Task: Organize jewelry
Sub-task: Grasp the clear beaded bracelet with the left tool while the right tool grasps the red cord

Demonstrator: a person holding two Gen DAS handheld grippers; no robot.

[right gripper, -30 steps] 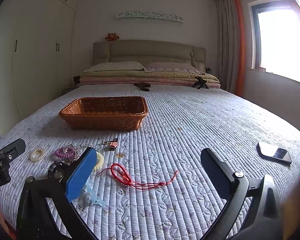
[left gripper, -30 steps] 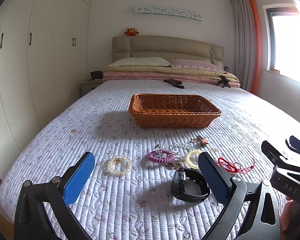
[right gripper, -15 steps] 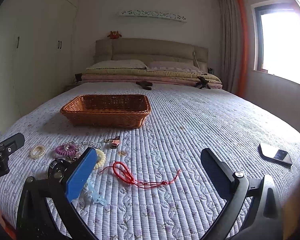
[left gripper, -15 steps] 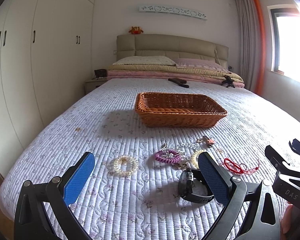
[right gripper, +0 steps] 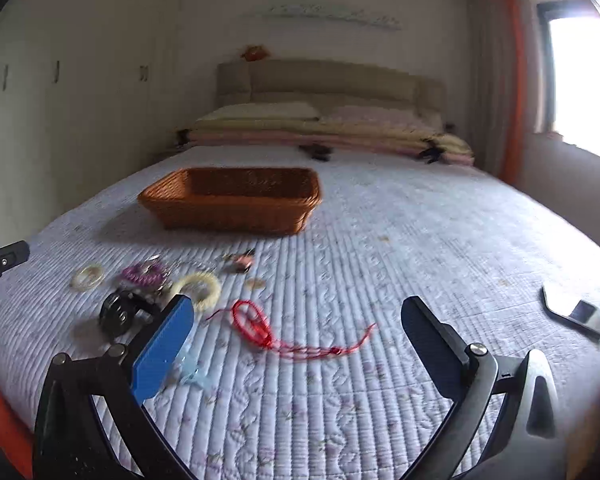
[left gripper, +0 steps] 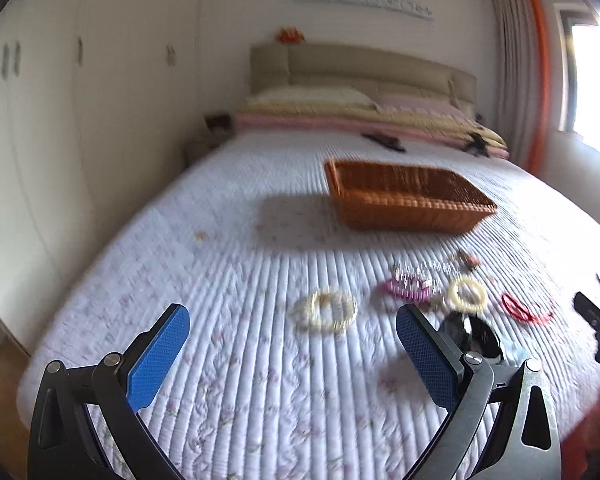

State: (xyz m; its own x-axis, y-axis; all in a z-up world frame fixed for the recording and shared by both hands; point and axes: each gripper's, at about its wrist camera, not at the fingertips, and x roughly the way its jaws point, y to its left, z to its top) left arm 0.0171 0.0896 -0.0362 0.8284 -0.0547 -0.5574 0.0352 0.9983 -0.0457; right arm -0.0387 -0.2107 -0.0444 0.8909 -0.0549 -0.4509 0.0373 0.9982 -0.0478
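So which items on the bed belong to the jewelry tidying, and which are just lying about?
Job items: woven brown wicker basket, red cord bracelet, yellow ring bracelet, purple coil band, pale bead bracelet, black wristwatch.

Lying about: dark smartphone, stacked pillows.

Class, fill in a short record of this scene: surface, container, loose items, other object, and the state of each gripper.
surface: quilted bed
container: wicker basket, no jewelry seen in it
loose items: red cord, yellow ring, purple coil, pale bracelet, black watch, all on the quilt in front of the basket
other object: phone at the right
left gripper: open, empty
right gripper: open, empty
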